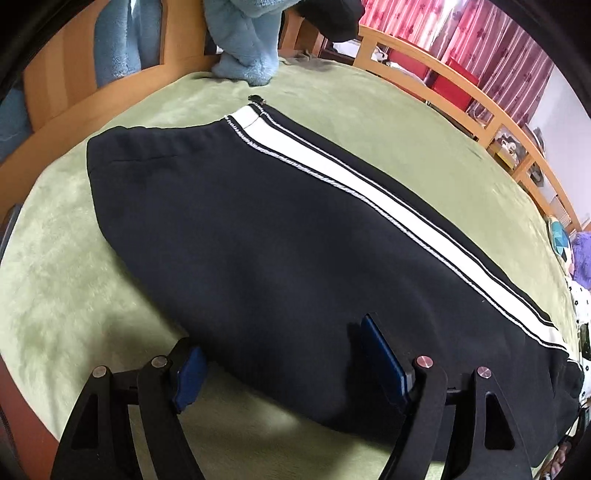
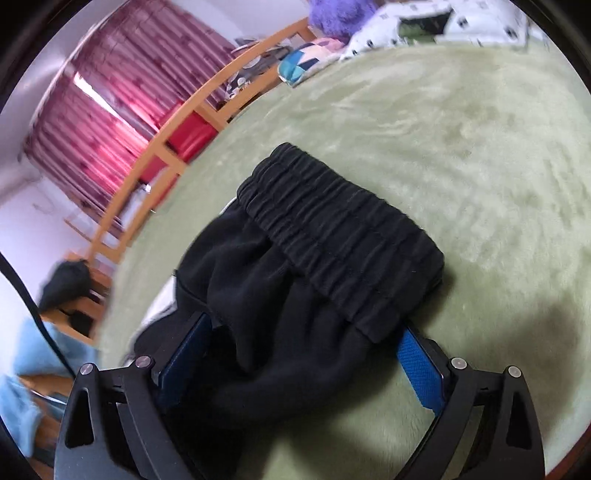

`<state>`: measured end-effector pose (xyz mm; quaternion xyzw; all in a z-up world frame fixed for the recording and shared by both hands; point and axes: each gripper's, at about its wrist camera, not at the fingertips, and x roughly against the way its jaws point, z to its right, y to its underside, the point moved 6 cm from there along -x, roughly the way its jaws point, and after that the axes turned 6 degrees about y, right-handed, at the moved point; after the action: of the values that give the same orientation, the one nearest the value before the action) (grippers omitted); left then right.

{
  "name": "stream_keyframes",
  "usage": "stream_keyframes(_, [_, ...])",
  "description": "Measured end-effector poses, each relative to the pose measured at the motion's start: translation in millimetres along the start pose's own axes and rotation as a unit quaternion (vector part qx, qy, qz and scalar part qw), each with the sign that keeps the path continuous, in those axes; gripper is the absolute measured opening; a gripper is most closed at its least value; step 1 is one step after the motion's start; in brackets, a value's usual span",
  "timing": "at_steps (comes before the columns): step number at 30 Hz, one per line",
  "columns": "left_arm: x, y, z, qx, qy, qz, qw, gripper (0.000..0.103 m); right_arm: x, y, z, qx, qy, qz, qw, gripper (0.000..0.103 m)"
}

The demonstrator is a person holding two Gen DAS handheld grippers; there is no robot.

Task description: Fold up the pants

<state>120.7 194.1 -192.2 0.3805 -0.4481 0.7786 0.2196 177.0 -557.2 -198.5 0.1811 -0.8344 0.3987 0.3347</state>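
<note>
Black pants point(image 1: 258, 229) with a white side stripe point(image 1: 354, 184) lie flat across a green blanket point(image 1: 74, 258). My left gripper point(image 1: 284, 354) is open, its blue pads at the near edge of the pant leg, the fabric between them. In the right wrist view the elastic waistband point(image 2: 343, 236) is bunched and raised off the blanket point(image 2: 461, 147). My right gripper point(image 2: 303, 347) is open with its blue pads on either side of the cloth just below the waistband.
A wooden bed rail point(image 1: 461, 96) runs along the far side, with red curtains point(image 1: 461, 37) behind. A light blue fleece point(image 1: 243, 48) hangs at the head end. Patterned pillows and a purple plush point(image 2: 332, 14) lie at the blanket's edge.
</note>
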Motion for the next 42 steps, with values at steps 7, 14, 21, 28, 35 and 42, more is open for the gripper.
stream_keyframes(7, [2.4, 4.6, 18.0, 0.004, 0.000, 0.015, 0.9999, 0.077, 24.0, -23.5, 4.1, 0.056, 0.031, 0.047, 0.997, 0.031])
stream_keyframes(14, [26.2, 5.6, 43.8, -0.019, 0.038, 0.034, 0.9985, 0.077, 19.7, -24.1, 9.1, 0.135, 0.083, 0.040, 0.986, 0.033])
stream_keyframes(21, [42.2, 2.4, 76.2, -0.062, 0.054, 0.041, 0.9957, 0.078, 54.6, -30.3, 1.3, 0.233, 0.124, 0.065, 0.962, 0.057])
stream_keyframes(28, [16.4, -7.6, 129.0, -0.103, 0.077, 0.022, 0.9914, 0.078, 42.6, -53.1, -99.0, 0.346, 0.058, 0.082, 0.933, 0.062])
stream_keyframes(35, [-3.5, -4.3, 161.7, -0.126, 0.107, -0.001, 0.9863, 0.078, -51.1, -10.3, -196.7, 0.439, -0.034, -0.053, 0.896, 0.065])
stream_keyframes(42, [0.0, -12.2, 162.2, -0.128, 0.118, -0.024, 0.9845, 0.078, -105.3, 18.5, -214.9, 0.469, -0.102, -0.178, 0.859, 0.065])
